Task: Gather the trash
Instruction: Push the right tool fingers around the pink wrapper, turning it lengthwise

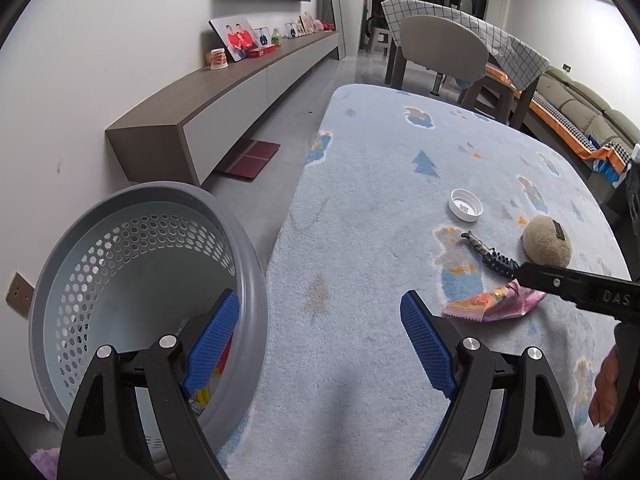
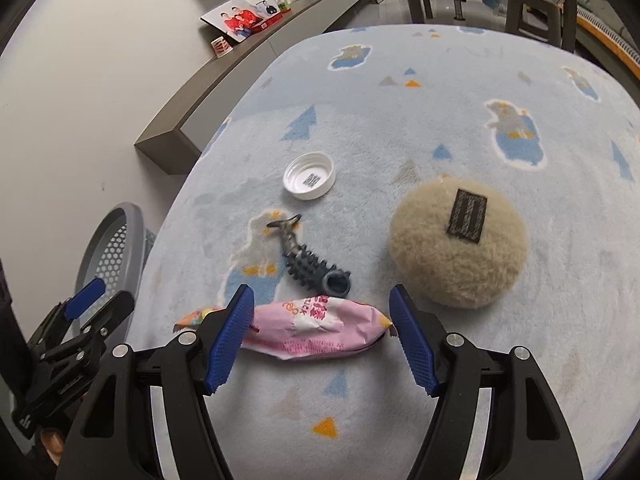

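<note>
A crumpled pink snack wrapper (image 2: pixel 316 330) lies on the light blue rug (image 2: pixel 400 100). My right gripper (image 2: pixel 322 312) hovers open just over it, one blue pad at each end, neither pressing. From the left wrist view the wrapper (image 1: pixel 496 304) lies under the right gripper's black arm (image 1: pixel 580 288). A white bottle cap (image 2: pixel 309 176) (image 1: pixel 466 205) rests upside down farther out. My left gripper (image 1: pixel 320 322) is open and empty beside the grey perforated bin (image 1: pixel 132 264), its left finger over the rim. Some colourful scraps show inside the bin.
A dark spiky rubber toy (image 2: pixel 308 258) and a beige fluffy round thing (image 2: pixel 458 244) with a black patch lie just beyond the wrapper. A low wall cabinet (image 1: pixel 224 100) with photos runs along the left. Chair, table and sofa stand at the rug's far side.
</note>
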Demonstrator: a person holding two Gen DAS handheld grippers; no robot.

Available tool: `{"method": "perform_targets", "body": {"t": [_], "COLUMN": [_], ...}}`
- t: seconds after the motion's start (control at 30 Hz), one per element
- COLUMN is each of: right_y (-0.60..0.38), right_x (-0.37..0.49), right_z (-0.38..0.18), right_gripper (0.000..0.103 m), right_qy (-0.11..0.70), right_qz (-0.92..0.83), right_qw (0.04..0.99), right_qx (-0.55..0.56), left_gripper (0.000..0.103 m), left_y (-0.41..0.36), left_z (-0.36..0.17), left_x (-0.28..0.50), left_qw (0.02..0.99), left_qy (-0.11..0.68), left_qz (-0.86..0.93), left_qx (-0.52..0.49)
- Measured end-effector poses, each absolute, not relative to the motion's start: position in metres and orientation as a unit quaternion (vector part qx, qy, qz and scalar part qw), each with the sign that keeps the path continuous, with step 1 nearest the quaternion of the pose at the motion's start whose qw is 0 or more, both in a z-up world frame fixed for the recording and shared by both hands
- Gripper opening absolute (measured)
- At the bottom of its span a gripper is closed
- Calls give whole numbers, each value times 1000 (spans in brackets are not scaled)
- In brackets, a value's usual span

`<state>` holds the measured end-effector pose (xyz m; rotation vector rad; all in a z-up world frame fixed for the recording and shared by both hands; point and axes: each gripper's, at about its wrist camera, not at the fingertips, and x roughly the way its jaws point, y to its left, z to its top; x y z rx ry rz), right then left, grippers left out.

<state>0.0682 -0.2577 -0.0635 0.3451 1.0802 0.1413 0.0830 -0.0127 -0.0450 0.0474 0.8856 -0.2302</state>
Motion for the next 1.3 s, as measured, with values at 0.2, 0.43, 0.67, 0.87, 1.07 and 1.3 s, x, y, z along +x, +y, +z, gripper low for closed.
{"method": "perform_targets", "body": {"t": [0.2, 0.43, 0.67, 0.87, 1.07, 1.3], "right_y": [-246, -227, -233, -238, -234, -220], "right_x": [46, 25, 4, -7, 5, 35], "right_z": [-60, -53, -54, -61, -69, -71], "right_gripper": [67, 67, 67, 67, 67, 67], "right_qy": [525, 525, 510, 510, 509, 498], "right_qz": [87, 106, 75, 74, 88, 96], "right_qw": [832, 834, 841, 833, 821, 818], "right_qx": [157, 137, 163, 202, 244, 270], "left_gripper": [81, 81, 81, 81, 81, 81], "left_y": [-10, -6, -3, -3, 2, 17], "left_z": [-44, -42, -42, -39, -34, -28], "left_x": [83, 83, 83, 82, 81, 83], "left_qw": [897, 899, 899, 900, 903, 907], "left_qy": [427, 425, 425, 422, 417, 411], "left_qz": [-109, -104, -103, -107, -104, -92], "left_qx": [20, 17, 15, 14, 5, -10]}}
